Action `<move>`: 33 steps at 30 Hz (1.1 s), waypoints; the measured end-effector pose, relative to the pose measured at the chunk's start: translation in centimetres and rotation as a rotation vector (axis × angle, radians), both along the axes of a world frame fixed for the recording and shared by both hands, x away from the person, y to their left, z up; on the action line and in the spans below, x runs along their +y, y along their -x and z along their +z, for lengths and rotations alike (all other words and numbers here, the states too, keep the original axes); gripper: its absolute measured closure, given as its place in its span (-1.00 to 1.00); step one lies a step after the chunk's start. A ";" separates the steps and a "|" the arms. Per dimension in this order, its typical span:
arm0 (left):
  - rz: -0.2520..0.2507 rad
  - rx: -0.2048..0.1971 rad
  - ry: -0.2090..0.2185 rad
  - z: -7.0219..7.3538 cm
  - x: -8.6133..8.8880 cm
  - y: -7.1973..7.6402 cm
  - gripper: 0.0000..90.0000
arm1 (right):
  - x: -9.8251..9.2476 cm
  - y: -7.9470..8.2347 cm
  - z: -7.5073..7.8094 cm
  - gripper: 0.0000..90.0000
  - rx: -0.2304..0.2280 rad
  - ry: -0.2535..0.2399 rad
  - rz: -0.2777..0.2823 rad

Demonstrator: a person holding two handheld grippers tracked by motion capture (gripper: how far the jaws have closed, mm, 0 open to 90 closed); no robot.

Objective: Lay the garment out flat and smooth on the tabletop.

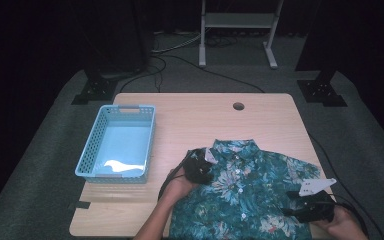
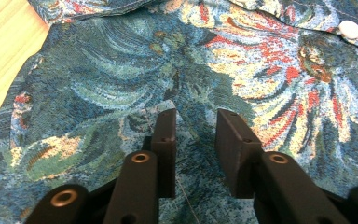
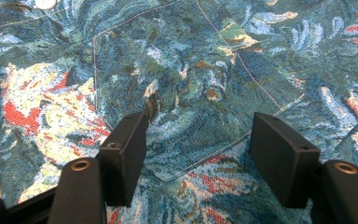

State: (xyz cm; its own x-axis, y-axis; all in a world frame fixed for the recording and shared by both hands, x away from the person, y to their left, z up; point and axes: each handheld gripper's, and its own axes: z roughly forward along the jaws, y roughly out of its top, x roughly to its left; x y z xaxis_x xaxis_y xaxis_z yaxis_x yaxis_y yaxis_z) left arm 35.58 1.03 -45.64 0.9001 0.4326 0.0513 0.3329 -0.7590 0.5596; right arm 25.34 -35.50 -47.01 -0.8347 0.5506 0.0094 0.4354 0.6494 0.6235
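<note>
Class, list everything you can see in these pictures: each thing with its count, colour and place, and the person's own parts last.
Shirt: one, teal floral with white buttons, spread flat at the table's near right.
Basket: one, light blue, on the table's left.
Table: one, light wood, with a round hole near its far edge.
Metal stand: one, grey, on the floor behind the table.
Left gripper: one, black, jaws narrowly parted on the shirt near the collar.
Right gripper: one, black, jaws wide over the chest pocket.

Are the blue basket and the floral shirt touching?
Apart. The high view shows bare wooden table between the basket and the shirt.
</note>
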 end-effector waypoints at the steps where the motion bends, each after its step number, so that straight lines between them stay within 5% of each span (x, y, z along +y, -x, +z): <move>1: -0.002 0.000 0.001 0.0 0.0 -0.1 0.60 | 0.0 0.0 0.0 -0.20 -0.001 -0.001 0.001; 10: -0.005 -0.006 -0.019 0.1 0.2 -0.5 0.94 | -0.1 0.1 -0.1 -0.20 -0.007 -0.012 -0.004; 18: -0.002 -0.035 -0.029 0.7 0.6 -0.4 0.99 | 0.0 0.1 0.0 -0.20 -0.003 -0.006 -0.005; 33: 0.089 -0.090 0.018 4.2 5.3 0.7 0.99 | 0.2 -0.1 0.2 -0.20 0.013 0.020 -0.001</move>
